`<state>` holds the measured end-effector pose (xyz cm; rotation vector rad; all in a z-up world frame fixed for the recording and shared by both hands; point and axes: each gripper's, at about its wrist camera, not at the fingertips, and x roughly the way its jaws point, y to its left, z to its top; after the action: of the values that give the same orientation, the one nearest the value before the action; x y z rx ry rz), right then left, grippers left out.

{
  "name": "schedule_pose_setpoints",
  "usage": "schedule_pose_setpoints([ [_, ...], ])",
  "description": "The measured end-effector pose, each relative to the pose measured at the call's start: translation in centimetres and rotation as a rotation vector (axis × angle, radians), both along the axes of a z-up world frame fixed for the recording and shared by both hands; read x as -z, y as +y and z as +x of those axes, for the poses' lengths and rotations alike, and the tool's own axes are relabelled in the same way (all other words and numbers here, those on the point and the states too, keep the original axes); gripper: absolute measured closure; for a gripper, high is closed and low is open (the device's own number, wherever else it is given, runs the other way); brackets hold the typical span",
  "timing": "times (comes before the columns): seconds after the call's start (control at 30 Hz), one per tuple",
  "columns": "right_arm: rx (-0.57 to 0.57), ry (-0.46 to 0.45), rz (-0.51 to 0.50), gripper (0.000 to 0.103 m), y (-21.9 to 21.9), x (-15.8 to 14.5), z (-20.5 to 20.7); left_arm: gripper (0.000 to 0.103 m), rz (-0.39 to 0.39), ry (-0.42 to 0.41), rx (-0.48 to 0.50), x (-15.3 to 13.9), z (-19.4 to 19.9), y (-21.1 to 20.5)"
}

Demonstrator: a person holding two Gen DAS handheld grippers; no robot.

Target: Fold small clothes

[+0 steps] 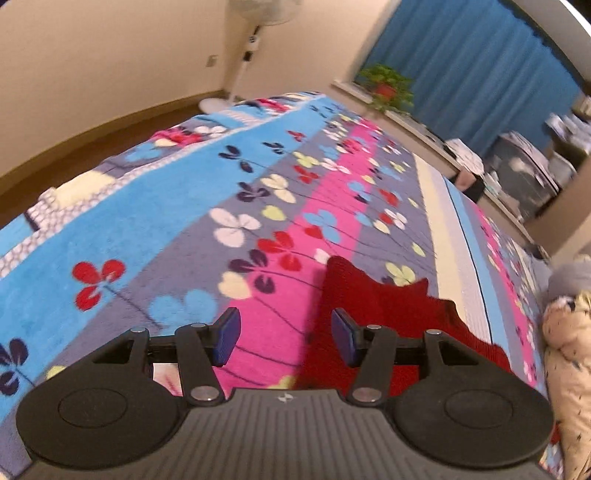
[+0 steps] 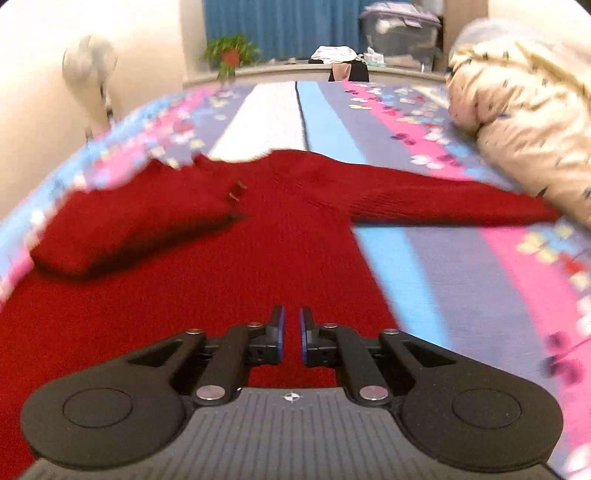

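A small red knit sweater (image 2: 295, 221) lies flat on the flowered bedspread (image 2: 461, 258). Its left sleeve (image 2: 129, 225) is folded in over the body; its right sleeve (image 2: 443, 203) stretches out to the right. My right gripper (image 2: 291, 332) hovers over the sweater's lower body, its jaws nearly closed with a narrow gap and nothing between them. In the left wrist view, my left gripper (image 1: 286, 336) is open and empty above the bedspread (image 1: 184, 221), with the sweater's edge (image 1: 369, 295) just under its right finger.
A cream patterned quilt (image 2: 517, 122) is bunched at the bed's right side and also shows in the left wrist view (image 1: 569, 350). A standing fan (image 1: 251, 48), a potted plant (image 1: 388, 86) on a sill, blue curtains and storage boxes (image 2: 399, 33) stand beyond the bed.
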<state>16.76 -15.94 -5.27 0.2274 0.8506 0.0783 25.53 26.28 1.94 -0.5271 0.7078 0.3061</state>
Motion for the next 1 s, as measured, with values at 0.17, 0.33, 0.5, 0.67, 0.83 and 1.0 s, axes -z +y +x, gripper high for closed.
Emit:
schedule_pose_setpoints([
  [0.17,0.004,-0.022,0.077,0.047,5.9,0.0,5.1,0.043,-0.022,0.017,0.002,0.3,-0.4,0.7],
  [0.33,-0.019,0.004,0.011,0.043,11.5,-0.3,11.4,0.043,-0.044,0.038,-0.006,1.2,0.0,1.2],
  [0.5,-0.001,0.101,-0.216,0.042,15.6,1.6,17.2,0.043,-0.066,0.042,-0.005,1.5,0.3,1.4],
  [0.67,-0.066,0.176,-0.387,0.091,17.8,3.3,20.4,0.043,-0.072,0.045,0.002,1.5,0.6,1.5],
  [0.83,0.237,-0.225,-0.173,0.091,13.3,-5.2,18.1,0.043,-0.086,0.050,0.001,1.7,0.7,1.6],
  [1.0,0.532,-0.287,-0.025,0.081,6.2,-3.2,14.1,0.043,-0.084,0.042,0.025,1.4,0.8,1.1],
])
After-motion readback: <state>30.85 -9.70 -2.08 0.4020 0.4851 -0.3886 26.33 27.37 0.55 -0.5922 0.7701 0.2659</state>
